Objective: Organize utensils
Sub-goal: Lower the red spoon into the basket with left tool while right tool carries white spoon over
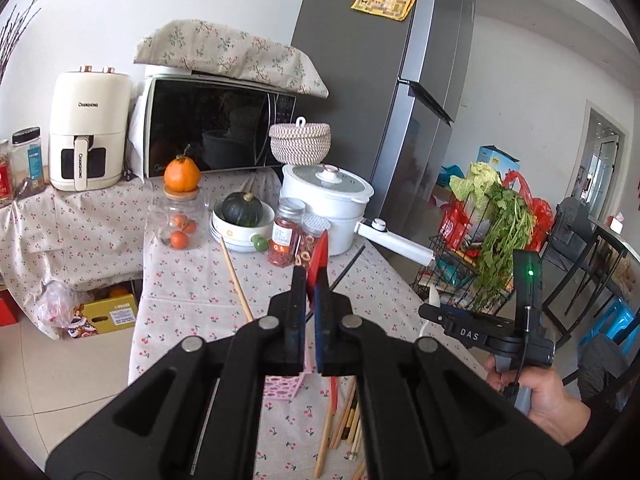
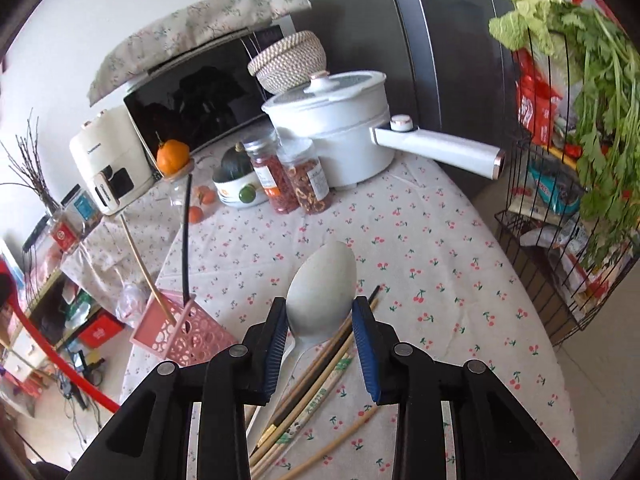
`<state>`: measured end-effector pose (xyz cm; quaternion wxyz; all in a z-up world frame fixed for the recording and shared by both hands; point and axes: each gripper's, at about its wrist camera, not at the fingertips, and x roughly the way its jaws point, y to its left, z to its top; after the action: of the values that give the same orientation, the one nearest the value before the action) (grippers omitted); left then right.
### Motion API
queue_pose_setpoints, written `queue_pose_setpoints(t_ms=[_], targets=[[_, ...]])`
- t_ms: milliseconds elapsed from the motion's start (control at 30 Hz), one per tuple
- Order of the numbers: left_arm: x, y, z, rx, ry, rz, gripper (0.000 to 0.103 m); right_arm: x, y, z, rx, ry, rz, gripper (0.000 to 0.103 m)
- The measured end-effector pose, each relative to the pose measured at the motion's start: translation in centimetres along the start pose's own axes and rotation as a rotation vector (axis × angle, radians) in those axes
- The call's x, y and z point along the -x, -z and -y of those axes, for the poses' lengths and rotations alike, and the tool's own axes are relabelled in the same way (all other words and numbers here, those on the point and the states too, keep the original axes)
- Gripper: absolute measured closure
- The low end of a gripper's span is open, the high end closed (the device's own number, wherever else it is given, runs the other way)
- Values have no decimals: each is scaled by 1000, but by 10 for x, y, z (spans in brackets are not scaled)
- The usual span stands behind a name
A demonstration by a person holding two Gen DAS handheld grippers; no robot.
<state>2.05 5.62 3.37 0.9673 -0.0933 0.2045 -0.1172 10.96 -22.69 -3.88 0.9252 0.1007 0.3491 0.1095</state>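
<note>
Spoon sits between the right gripper pads, jaws wide, not pinching yet.
Close gently around the bowl; left gripper already clamps the red utensil.

White walls, tiled floor, grey fridge w/ daylight

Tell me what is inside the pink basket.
The pink basket holds a bamboo chopstick and a black chopstick, both leaning out. Their lower ends and the basket floor are hidden by its walls.
</note>
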Motion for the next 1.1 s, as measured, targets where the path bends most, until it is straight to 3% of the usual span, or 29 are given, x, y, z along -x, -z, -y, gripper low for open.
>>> queue_pose_setpoints(t_ms=[133,267,633,733,833,933,967,1000,1100], targets=[[0,-12,-10,13,-40,93,99,13,-6,-16,42,7,98,70],[-9,-10,-16,-15,-103,150,99,14,-8,-28,76,14,136,70],[-68,17,-30,-55,-195,53,99,5,-10,-55,111,37,226,70],[-77,21,-31,-66,-185,37,99,6,-11,-62,119,41,273,70],[-90,22,-34,-42,-149,-51,97,5,-13,-72,124,37,302,70],[-93,24,-42,19,-145,-105,71,1,-13,-82,132,34,313,69],[-90,24,-45,43,-151,-110,54,-1,-13,-86,136,33,315,69],[-86,25,-48,66,-156,-110,44,-3,-13,-89,141,30,316,69],[-78,25,-56,101,-174,-141,29,-8,-11,-100,166,30,320,69]])
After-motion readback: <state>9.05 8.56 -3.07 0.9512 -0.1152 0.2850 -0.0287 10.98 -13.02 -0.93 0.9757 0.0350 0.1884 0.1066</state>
